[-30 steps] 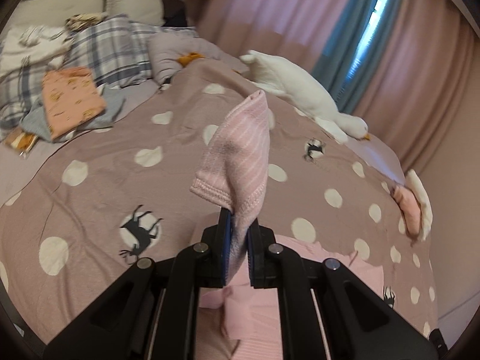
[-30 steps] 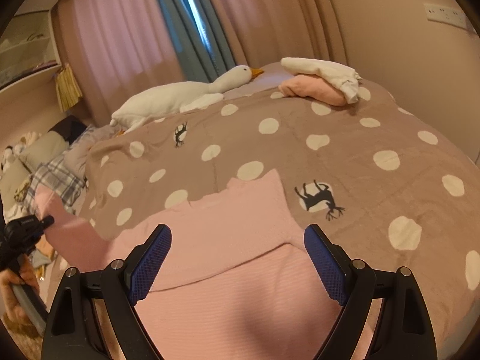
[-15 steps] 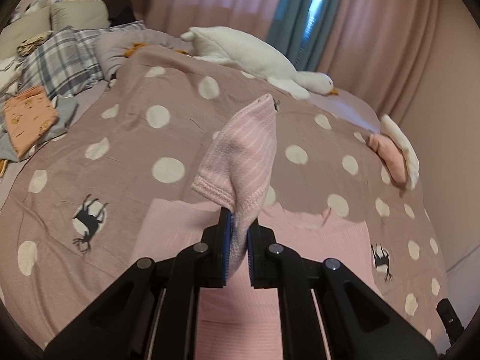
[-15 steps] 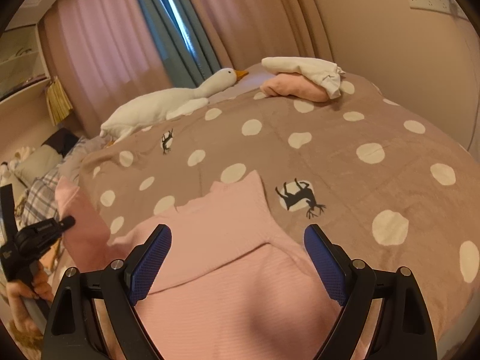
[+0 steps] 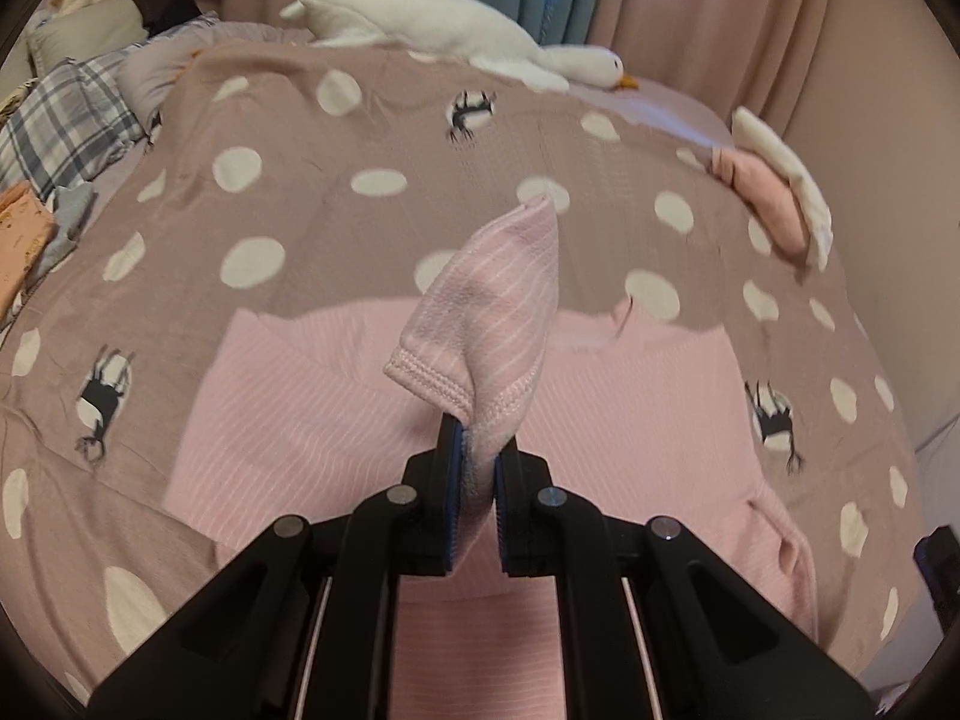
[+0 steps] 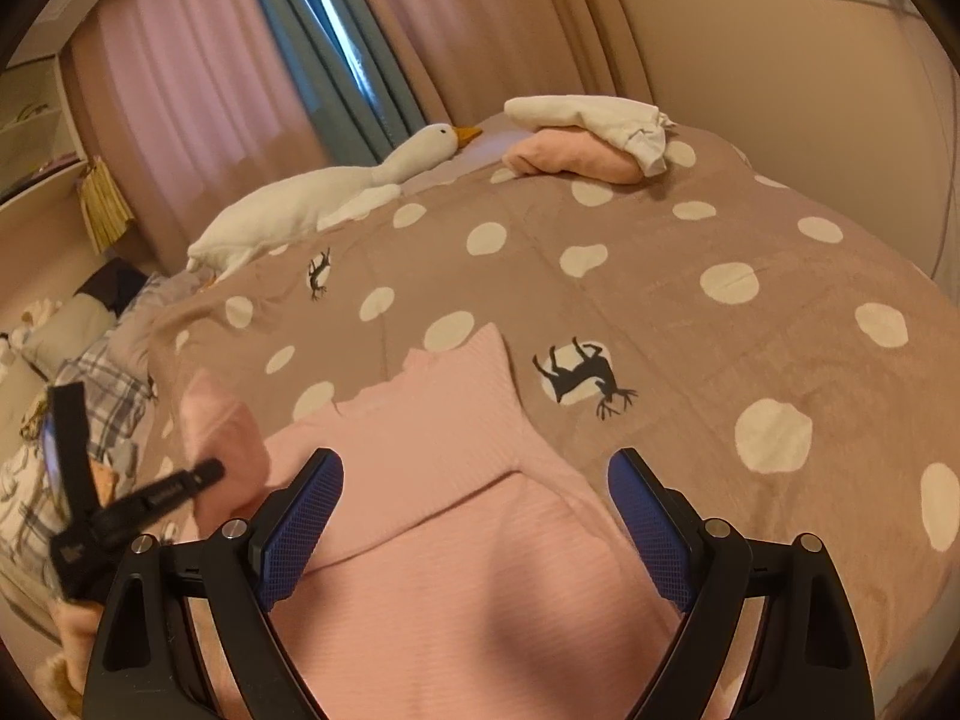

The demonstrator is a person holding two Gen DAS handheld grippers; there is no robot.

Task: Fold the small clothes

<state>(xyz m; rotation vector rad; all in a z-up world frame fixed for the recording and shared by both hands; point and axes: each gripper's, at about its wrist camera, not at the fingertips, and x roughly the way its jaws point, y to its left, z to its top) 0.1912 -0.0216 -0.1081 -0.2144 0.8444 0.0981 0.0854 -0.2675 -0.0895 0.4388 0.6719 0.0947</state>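
Right under both sets of jaws, the pink ribbed garment (image 5: pixel 288 420) is lying spread on the bed's taupe polka-dot blanket (image 5: pixel 300 210), its body running out ahead of the fingers. The left gripper (image 5: pixel 476 468) is pinching a sleeve cuff (image 5: pixel 486 324) of that garment, jaws narrow and clamped on the fabric, the cuff standing up above them clear of the blanket. The right gripper (image 6: pixel 474 516) is hovering over the garment's folded portion with jaws spread wide, gripping nothing. Beyond the jaws, deer prints are dotting the blanket. Farther ahead and right of the left jaws, a folded pink and white pile (image 5: pixel 774 192) is sitting near the bed's edge. At the far side a white goose plush (image 5: pixel 456 36) is stretching along pink curtains (image 6: pixel 198 90).
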